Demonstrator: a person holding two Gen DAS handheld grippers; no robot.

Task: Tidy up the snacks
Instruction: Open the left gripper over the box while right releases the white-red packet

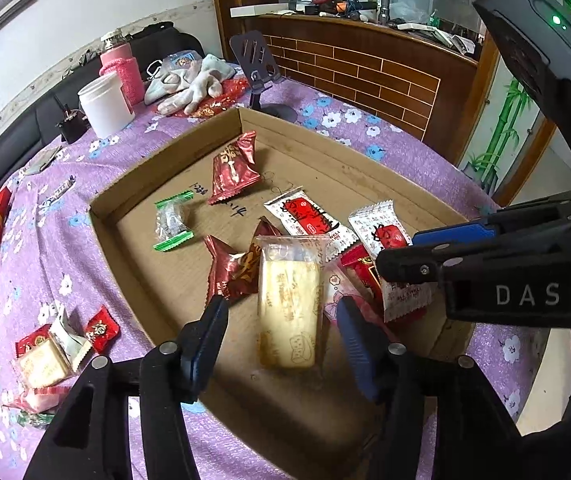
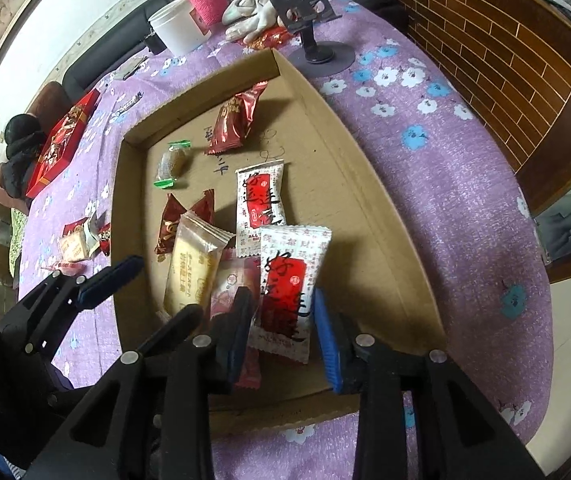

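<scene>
1. A shallow brown cardboard tray (image 1: 133, 184) is sitting on a round table covered with a purple cloth printed with white and blue flowers (image 1: 397, 148), and most of the wrapped snacks are lying inside it.
2. The left gripper (image 1: 281, 328) is hovering over the near part of the tray with its blue-padded jaws spread apart; a pale yellow biscuit in a clear wrapper (image 1: 288, 300) is lying between them, and neither pad is touching it, so it is released.
3. The right gripper (image 2: 283, 330) is straddling a white packet with a red label and black characters (image 2: 289, 280); the pads are standing just beside the packet's edges with gaps showing, so it is not clamped.
4. A second white-and-red packet (image 2: 259, 196) is lying just beyond the first one, and a pink wrapped sweet (image 2: 227, 288) is partly tucked under the yellow biscuit.
5. Two dark red foil packets are resting in the tray: one near its far corner (image 1: 233, 168) and one touching the biscuit's far end (image 1: 233, 268).
6. A small green-ended clear sweet (image 1: 171, 220) is lying apart from the others near the tray's left wall.
7. Several snacks (image 1: 61, 344) are still lying outside the tray on the cloth, to its left.
8. A white plastic tub (image 1: 103, 104), a pink bottle (image 1: 123, 72) and a dark phone stand (image 1: 257, 72) are standing beyond the tray.
</scene>
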